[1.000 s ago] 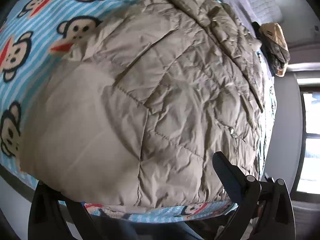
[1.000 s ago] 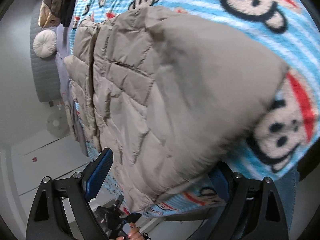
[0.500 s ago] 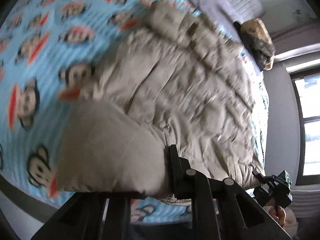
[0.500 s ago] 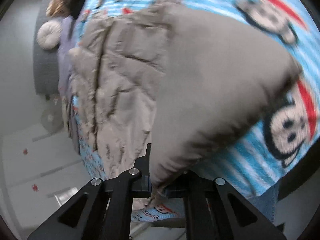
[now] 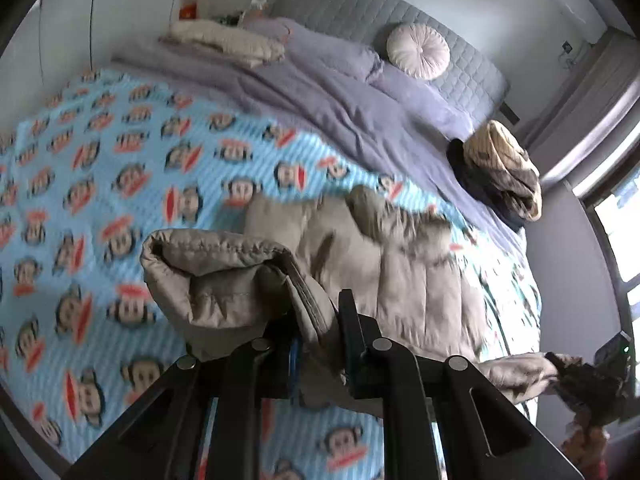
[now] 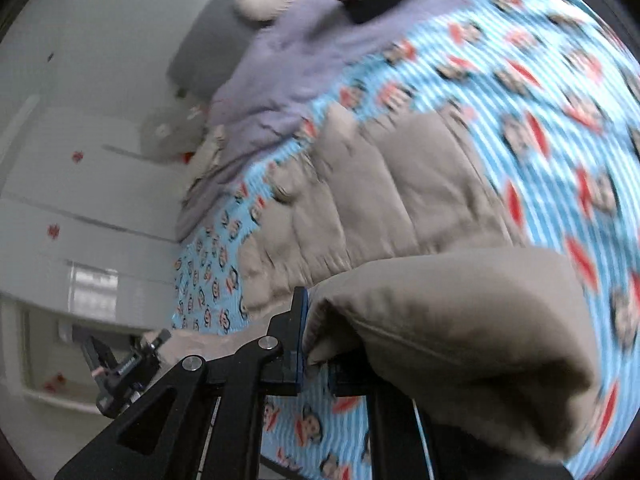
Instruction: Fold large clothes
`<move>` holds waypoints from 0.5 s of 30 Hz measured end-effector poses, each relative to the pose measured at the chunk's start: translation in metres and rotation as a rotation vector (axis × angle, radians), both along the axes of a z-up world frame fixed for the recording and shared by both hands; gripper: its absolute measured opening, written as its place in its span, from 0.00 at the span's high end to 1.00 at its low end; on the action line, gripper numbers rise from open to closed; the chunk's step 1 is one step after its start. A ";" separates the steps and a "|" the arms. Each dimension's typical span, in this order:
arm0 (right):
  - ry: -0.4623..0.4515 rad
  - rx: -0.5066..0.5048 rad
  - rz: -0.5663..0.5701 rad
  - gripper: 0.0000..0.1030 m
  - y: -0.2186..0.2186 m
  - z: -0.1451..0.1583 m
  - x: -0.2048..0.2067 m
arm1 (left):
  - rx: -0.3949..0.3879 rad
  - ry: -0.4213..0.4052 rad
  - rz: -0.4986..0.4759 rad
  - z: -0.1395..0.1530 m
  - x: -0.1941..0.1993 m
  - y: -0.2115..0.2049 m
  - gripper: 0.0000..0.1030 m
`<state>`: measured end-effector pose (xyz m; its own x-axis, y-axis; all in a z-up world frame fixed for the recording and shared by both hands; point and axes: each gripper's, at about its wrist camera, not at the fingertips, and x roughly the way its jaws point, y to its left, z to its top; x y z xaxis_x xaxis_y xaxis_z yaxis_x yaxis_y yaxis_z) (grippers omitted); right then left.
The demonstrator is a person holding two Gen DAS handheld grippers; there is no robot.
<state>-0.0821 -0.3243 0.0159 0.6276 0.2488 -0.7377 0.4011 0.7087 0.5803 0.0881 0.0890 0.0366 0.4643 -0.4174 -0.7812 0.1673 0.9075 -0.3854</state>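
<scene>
A beige quilted puffer jacket [image 5: 416, 284] lies on a blue monkey-print blanket [image 5: 120, 184] on a bed. My left gripper [image 5: 316, 336] is shut on a bunched corner of the jacket's hem [image 5: 224, 276] and holds it lifted above the blanket. In the right wrist view the jacket [image 6: 384, 200] stretches away, and my right gripper [image 6: 316, 352] is shut on the other hem corner [image 6: 440, 320], which drapes over its right finger. The right gripper also shows at the far right of the left wrist view [image 5: 600, 372], and the left gripper at lower left of the right wrist view [image 6: 120, 364].
A purple duvet [image 5: 340, 92] covers the head of the bed, with a round white cushion [image 5: 418, 51], a beige folded garment [image 5: 228, 40] and a pile of dark and tan clothes [image 5: 500, 168]. A grey headboard [image 5: 360, 8] and white walls stand behind. A window [image 5: 616, 220] is at right.
Both grippers closed on the jacket's near hem corners and lifted them up off the blanket. The views tilted up toward the head of the bed.
</scene>
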 end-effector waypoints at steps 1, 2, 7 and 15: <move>0.006 -0.012 0.007 0.91 -0.006 0.004 0.016 | 0.012 -0.007 0.003 0.002 0.012 -0.004 0.82; 0.017 -0.011 0.007 0.91 -0.013 0.007 0.031 | 0.024 -0.011 0.004 0.002 0.021 -0.008 0.82; 0.066 0.010 -0.026 0.91 -0.039 -0.014 0.096 | 0.096 0.023 -0.018 -0.033 0.089 -0.030 0.82; 0.186 -0.004 -0.139 0.91 -0.066 -0.084 0.164 | 0.229 0.128 -0.082 -0.127 0.167 -0.068 0.82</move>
<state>0.0818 -0.3905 -0.0680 0.5085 0.1666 -0.8448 0.5947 0.6416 0.4844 0.2553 0.0207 -0.0905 0.3275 -0.2548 -0.9098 0.2068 0.9589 -0.1942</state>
